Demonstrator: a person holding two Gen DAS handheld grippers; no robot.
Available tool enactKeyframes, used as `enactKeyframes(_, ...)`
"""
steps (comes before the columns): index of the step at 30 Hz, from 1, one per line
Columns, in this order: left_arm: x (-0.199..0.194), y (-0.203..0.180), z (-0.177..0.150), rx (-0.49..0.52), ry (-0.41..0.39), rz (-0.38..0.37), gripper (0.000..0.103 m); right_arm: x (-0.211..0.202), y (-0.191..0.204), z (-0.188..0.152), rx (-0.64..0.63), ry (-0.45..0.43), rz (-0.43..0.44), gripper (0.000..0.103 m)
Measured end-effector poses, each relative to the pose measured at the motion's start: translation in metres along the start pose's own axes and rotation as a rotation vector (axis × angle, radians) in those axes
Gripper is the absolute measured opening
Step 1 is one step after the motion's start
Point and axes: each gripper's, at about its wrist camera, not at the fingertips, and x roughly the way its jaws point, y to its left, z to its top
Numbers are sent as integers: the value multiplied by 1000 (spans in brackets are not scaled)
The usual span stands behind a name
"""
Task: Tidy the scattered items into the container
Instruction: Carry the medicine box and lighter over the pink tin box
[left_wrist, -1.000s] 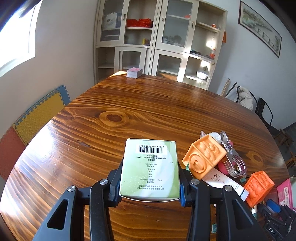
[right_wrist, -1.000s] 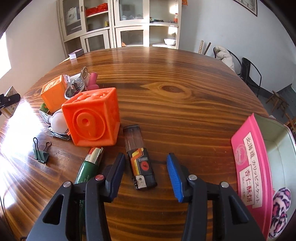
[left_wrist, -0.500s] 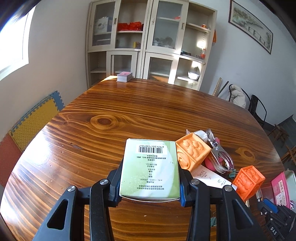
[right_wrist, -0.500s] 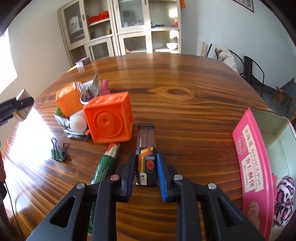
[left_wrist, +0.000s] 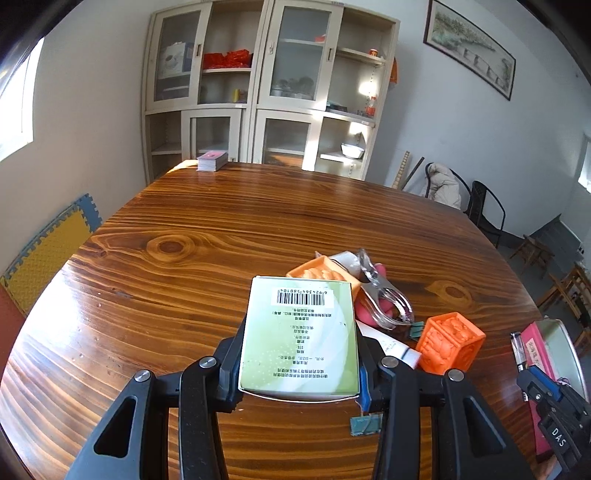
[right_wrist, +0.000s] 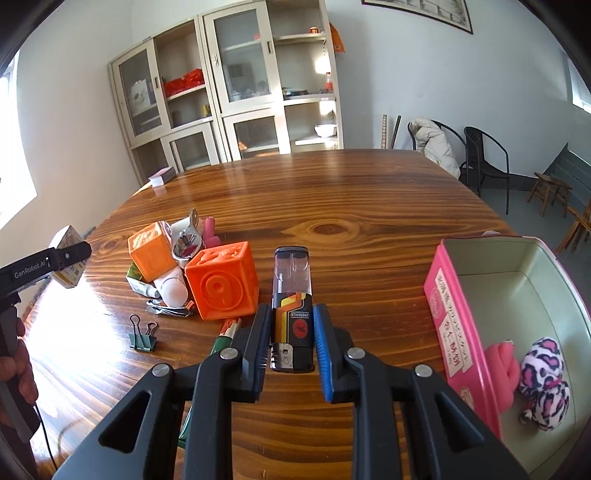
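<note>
- The left gripper (left_wrist: 300, 363) has its jaws clamped on a pale green box (left_wrist: 300, 339), barcode end pointing away, held clear above the wooden table (left_wrist: 221, 229).
- The right gripper (right_wrist: 290, 345) is pinched onto a black and orange lighter (right_wrist: 291, 306), its clear tank sticking out past the fingertips; I cannot tell whether it is off the wood.
- The pink tin (right_wrist: 448, 317) sits just right of that lighter, near the table's right edge, open side up, with a pink roll (right_wrist: 500, 362) and a leopard-print plush (right_wrist: 545, 384) inside.
- Left of the lighter sits the pile: an orange cube (right_wrist: 221, 284), a second orange cube (right_wrist: 152, 251), a white tube (right_wrist: 170, 286) and a clear clip (right_wrist: 186, 242), all touching.
- A green binder clip (right_wrist: 142, 338) lies apart, nearer the near edge.
- Beyond the pile, broad bare wood runs to the far rim, where a deck of cards (left_wrist: 212, 160) rests.
</note>
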Motion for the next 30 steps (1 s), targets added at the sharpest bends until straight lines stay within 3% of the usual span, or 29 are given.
enactKeyframes(6,-10,-25,-9,31,6,-60,46,-24,-13,-4,58,-67,-4,25)
enactKeyframes(15,-14,-80,-26,107,42,-147,46,-75,-63,-16,188,-160,-88,25)
enactKeyframes(24,-26,-164,-40,217,64,-287,46,-119,-133,-37,289,-192,-212,25)
enactKeyframes(30,-34,-229,-55,326,81,-366,46,-130,-156,-51,334,-189,-239,25)
